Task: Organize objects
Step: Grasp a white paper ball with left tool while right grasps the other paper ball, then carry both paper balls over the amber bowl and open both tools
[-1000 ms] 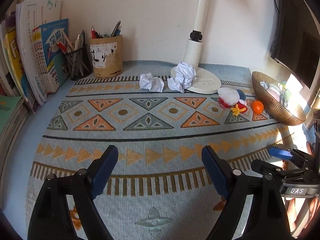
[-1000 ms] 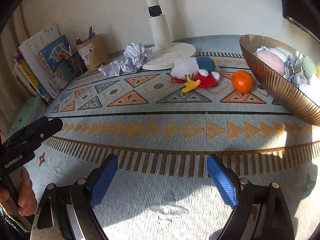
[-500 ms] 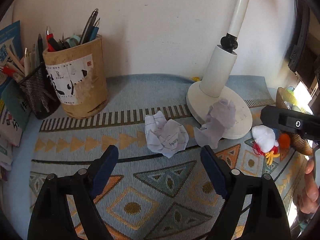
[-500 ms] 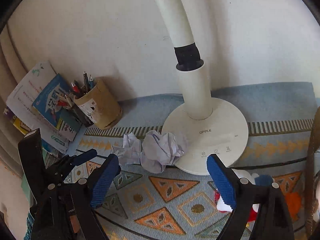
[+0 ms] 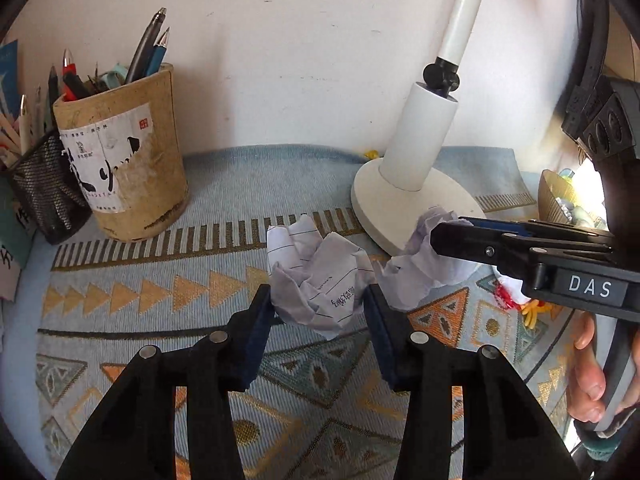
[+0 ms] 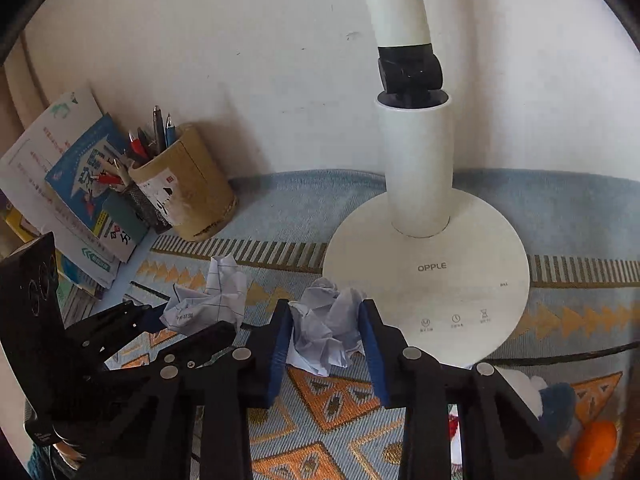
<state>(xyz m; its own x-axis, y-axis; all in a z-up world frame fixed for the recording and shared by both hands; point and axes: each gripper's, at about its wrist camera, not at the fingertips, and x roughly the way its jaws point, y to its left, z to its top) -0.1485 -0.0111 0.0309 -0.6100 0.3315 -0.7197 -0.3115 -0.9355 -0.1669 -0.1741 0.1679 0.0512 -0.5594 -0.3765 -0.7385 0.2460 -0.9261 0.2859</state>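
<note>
Step in hand: judged to be the grasp stage of clearing waste paper; both crumpled balls were pinched at once and neither had yet been carried anywhere.

Left gripper: fingers were clenched on the lined paper ball at centre frame of the left wrist view; both pads were seen pressed into its sides. Whether the ball was clear of the patterned mat could not be told.

Right gripper: fingers were closed on the plain paper ball at lower centre of the right wrist view. This ball was seen touching or overlapping the near edge of the lamp base.

Relation of the two balls: they were just beside each other; in the left wrist view the right gripper entered from the right edge.

Surroundings: a cardboard pen pot and a mesh pen holder stood at the left of the left wrist view; a woven bowl was glimpsed at the right edge. A soft toy and an orange lay at lower right of the right wrist view.

Next move, as judged: both balls would need to be lifted straight up with grip kept firm, since crumpled paper yields and may slip. The right ball should be drawn clear of the lamp base.

Destination: no bin was visible in either view, so the drop-off place could not be named.
</note>
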